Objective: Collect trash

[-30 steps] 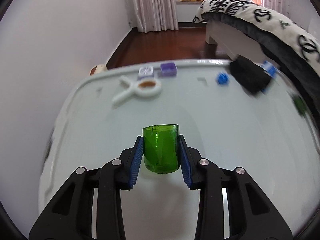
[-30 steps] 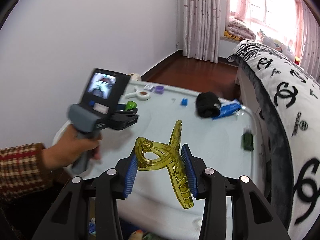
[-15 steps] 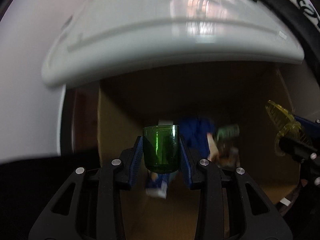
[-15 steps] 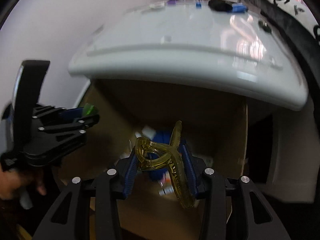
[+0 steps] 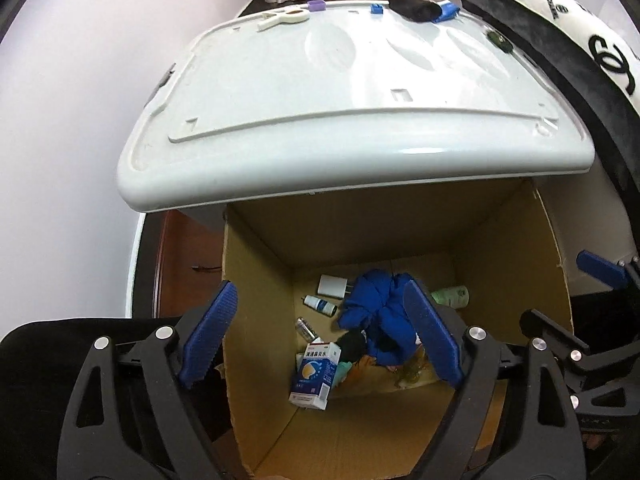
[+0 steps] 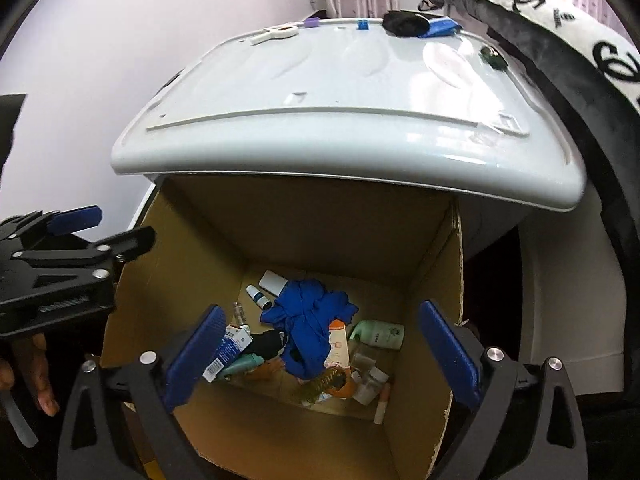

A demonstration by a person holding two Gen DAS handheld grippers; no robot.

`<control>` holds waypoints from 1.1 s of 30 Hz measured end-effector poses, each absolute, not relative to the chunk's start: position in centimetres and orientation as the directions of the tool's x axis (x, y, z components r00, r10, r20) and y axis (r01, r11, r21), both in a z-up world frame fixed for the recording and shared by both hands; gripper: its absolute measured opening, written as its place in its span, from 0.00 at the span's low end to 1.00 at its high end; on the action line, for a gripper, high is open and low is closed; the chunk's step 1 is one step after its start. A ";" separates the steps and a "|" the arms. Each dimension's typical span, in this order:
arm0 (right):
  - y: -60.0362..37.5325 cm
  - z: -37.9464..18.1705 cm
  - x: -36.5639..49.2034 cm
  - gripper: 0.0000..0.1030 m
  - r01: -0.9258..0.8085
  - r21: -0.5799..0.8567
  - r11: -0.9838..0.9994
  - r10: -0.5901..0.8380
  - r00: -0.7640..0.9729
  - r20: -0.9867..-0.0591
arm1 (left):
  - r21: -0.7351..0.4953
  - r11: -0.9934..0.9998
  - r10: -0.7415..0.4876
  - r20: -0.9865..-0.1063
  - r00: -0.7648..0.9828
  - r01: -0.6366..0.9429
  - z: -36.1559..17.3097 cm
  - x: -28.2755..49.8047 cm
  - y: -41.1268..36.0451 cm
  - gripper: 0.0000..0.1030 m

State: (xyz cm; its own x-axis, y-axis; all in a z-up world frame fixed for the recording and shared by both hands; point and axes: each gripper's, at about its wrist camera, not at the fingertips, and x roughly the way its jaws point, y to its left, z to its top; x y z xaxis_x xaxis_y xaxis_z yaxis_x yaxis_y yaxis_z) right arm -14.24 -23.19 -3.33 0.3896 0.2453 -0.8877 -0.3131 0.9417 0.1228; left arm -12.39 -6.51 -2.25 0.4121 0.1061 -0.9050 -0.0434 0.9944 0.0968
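Both sets of jaws have just been opening and now stand wide apart with nothing between their ribbed blue pads.

In the left wrist view, the left gripper [image 5: 320, 332] hangs over an open cardboard box [image 5: 256, 276] tucked under the near edge of the white moulded plastic surface [image 5: 340, 92]. On the box floor lie a crumpled blue cloth [image 5: 376, 300], a white and blue carton [image 5: 316, 376], a small white dropper bottle [image 5: 320, 305] and a white plug [image 5: 333, 286]; a pale green bottle [image 5: 452, 296] is half hidden behind the right pad. The green cup cannot be made out. The right gripper's black frame and one blue pad cut in at the right edge.

In the right wrist view, the right gripper [image 6: 320, 352] points into the same box. The yellow toothed hair clip [image 6: 324, 384] lies on the trash heap, partly under the cloth. At the surface's far edge sit a black bundle [image 6: 402, 23], a blue block [image 6: 363, 24] and a white clip [image 6: 276, 34], small and distorted. The left gripper [image 6: 104, 228] juts in from the left, fingers [image 6: 40, 376] visible below it.
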 end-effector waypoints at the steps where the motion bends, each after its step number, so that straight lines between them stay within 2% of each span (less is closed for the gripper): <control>1: -23.3 -3.1 -14.2 0.93 -0.307 0.130 0.943 0.250 0.390 -0.886 | 0.096 0.994 0.109 -0.901 0.420 -0.050 -2.0 -12.3 -6.4 0.81; 10: -24.0 -3.3 -13.7 0.94 -0.267 0.178 0.947 0.274 0.387 -0.881 | 0.111 0.991 0.134 -0.866 0.482 -0.075 0.9 -11.6 -6.5 0.81; 20: -23.9 -3.0 -13.4 0.95 -0.269 0.192 0.944 0.288 0.385 -0.877 | 0.130 0.990 0.141 -0.862 0.487 -0.056 1.4 -11.3 -7.1 0.81; 25: -24.8 -1.6 -11.9 0.95 -0.222 0.274 0.936 0.341 0.376 -0.861 | 0.116 0.992 0.120 -0.866 0.485 -0.039 1.4 -11.1 -7.7 0.81; 33: -24.9 1.4 -10.5 0.95 -0.210 0.246 0.946 0.315 0.432 -0.845 | 0.091 0.996 0.079 -0.869 0.488 0.002 1.6 -11.0 -9.1 0.81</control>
